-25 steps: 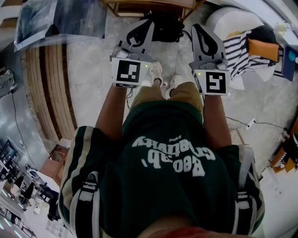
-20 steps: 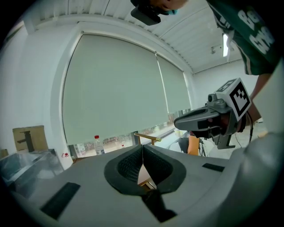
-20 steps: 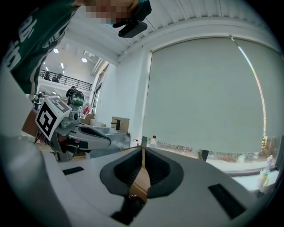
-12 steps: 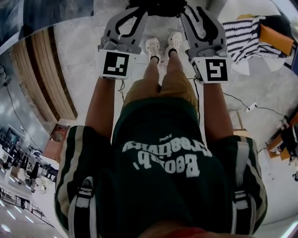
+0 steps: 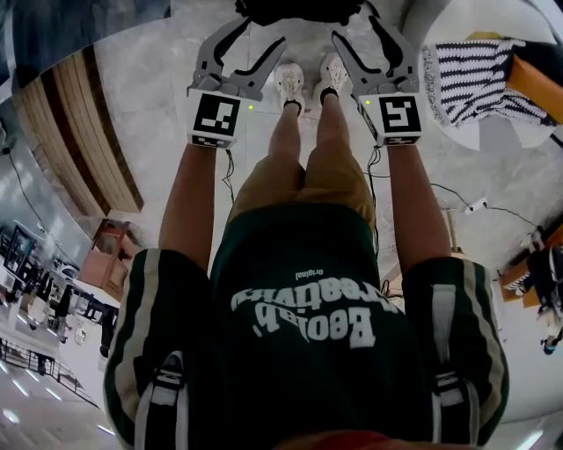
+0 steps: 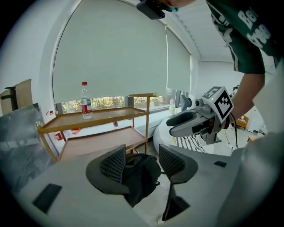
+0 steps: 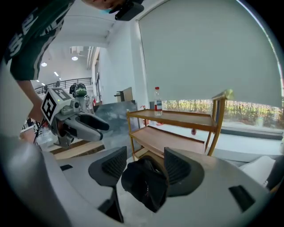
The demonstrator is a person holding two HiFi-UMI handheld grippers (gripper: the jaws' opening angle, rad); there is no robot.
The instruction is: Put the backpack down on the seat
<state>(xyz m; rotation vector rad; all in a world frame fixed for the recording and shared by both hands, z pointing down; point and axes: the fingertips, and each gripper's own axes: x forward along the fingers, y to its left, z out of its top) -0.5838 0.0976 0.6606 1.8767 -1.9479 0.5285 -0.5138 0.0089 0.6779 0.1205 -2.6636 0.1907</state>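
Your left tool (image 5: pixel 251 41) and right tool (image 5: pixel 360 35) both just spread open, pads clear of the black backpack (image 5: pixel 299 9), top centre, slumped by the wooden shelf (image 7: pixel 177 117) edge, bare floor (image 5: pixel 158 83) at left

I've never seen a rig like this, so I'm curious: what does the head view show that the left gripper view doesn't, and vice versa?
Only the head view: the person's shoes and tan shorts. Only the left gripper view: a wooden shelf with a water bottle on top. Both: the black backpack, plus the left claw and right claw, whose jaws have just been opening; the backpack lies past their tips, gripped by neither.
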